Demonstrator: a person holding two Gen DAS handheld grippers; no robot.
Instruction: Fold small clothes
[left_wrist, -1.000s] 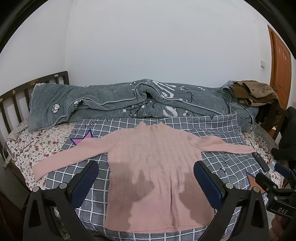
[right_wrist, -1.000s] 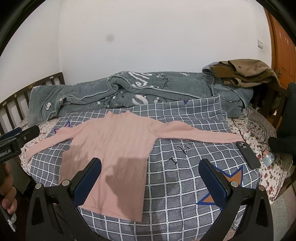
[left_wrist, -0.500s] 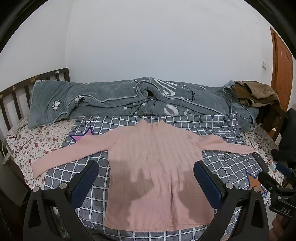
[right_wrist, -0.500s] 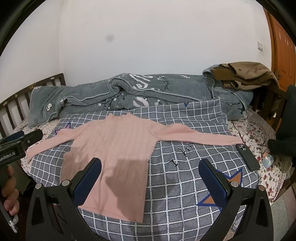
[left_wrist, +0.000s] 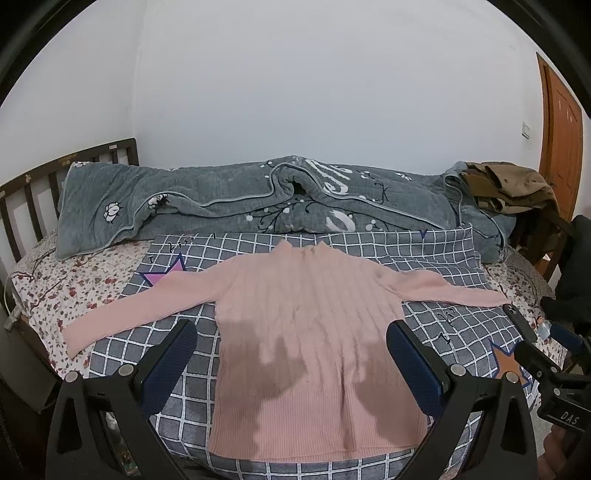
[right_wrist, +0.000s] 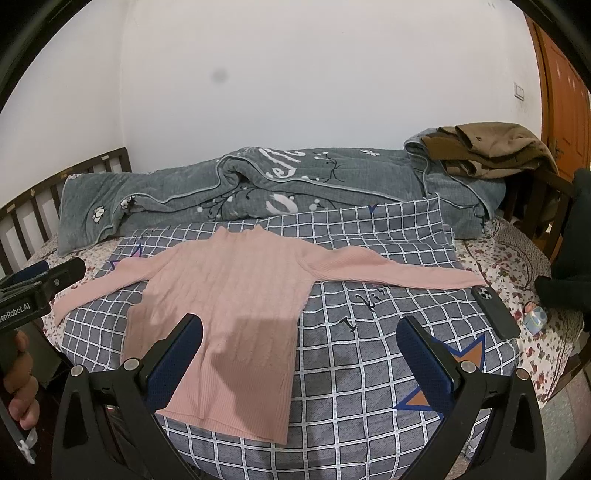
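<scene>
1. While the left gripper (left_wrist: 291, 354) hangs above the bed with its jaws spread wide and nothing in them, the pink sweater (left_wrist: 314, 317) lies flat, sleeves outstretched, on the checked blanket (left_wrist: 436, 254).
2. From the right wrist, the right gripper (right_wrist: 301, 349) hangs equally wide and empty; a phone (right_wrist: 495, 312) lies beside the sleeve end.
</scene>
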